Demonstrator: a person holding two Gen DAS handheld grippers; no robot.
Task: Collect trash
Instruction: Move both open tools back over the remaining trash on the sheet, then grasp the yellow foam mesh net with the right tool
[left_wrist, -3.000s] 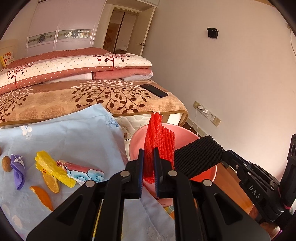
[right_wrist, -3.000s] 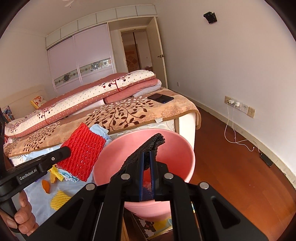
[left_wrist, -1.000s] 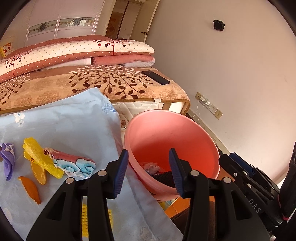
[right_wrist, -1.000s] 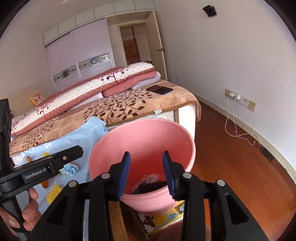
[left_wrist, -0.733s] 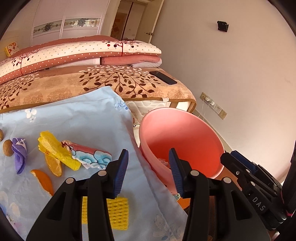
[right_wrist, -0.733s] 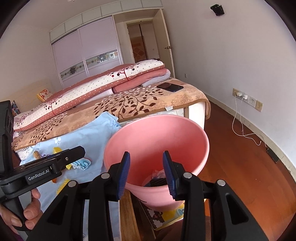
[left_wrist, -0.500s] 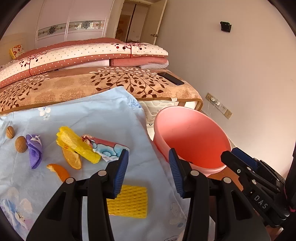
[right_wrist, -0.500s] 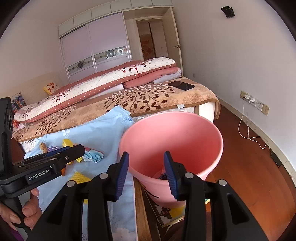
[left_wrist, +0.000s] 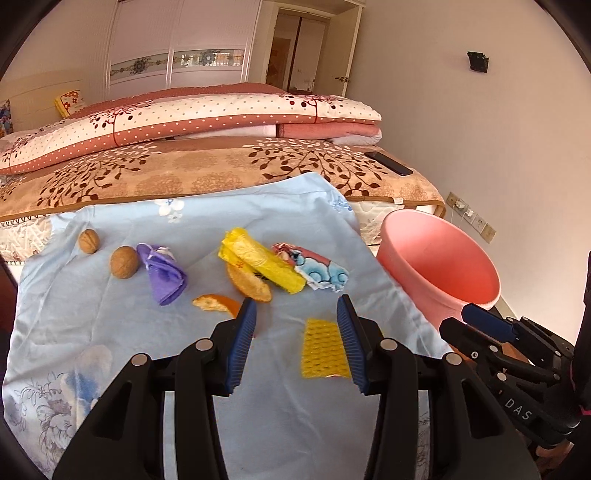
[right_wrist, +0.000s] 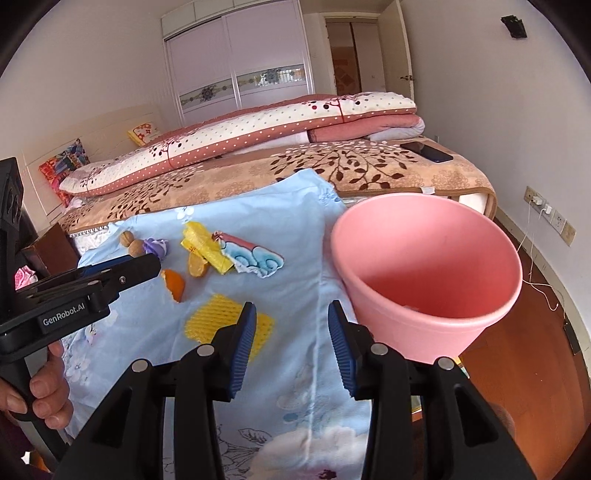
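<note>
Right beside the cloth's edge stands the pink bucket (right_wrist: 424, 266), tilted toward the right camera; its inner wall is mostly bare, and only a pale scrap shows low inside, too little to name. In the left view the bucket (left_wrist: 439, 266) sits right of the cloth, with the bed behind it.

Both tools are empty. The left gripper (left_wrist: 297, 343) has its blue pads spread wide above the blue cloth (left_wrist: 110, 332), and the right gripper (right_wrist: 291, 341) stands just as wide over the cloth's near edge, close to the bucket's side.

The trash lies scattered on the cloth. A yellow foam net (left_wrist: 323, 349) lies flat just ahead of the left gripper, touching its right pad in the picture; in the right view the net (right_wrist: 221, 325) is partly hidden by the right gripper's left finger. Beyond it sit a yellow wrapper (left_wrist: 262, 264) resting over an orange peel (left_wrist: 249, 286), a patterned wrapper (left_wrist: 319, 271) touching the yellow one, a second peel (left_wrist: 216, 303) near the left pad, a crumpled purple wrapper (left_wrist: 164, 275), and two walnuts (left_wrist: 123, 261) at the far left, one just beside the purple wrapper.

Behind the cloth a folded quilt (left_wrist: 192, 122) lies on the bed, and a phone (left_wrist: 388, 163) rests on the brown blanket near the wall. A charger cable (right_wrist: 535, 258) trails from a wall socket down to the wooden floor.
</note>
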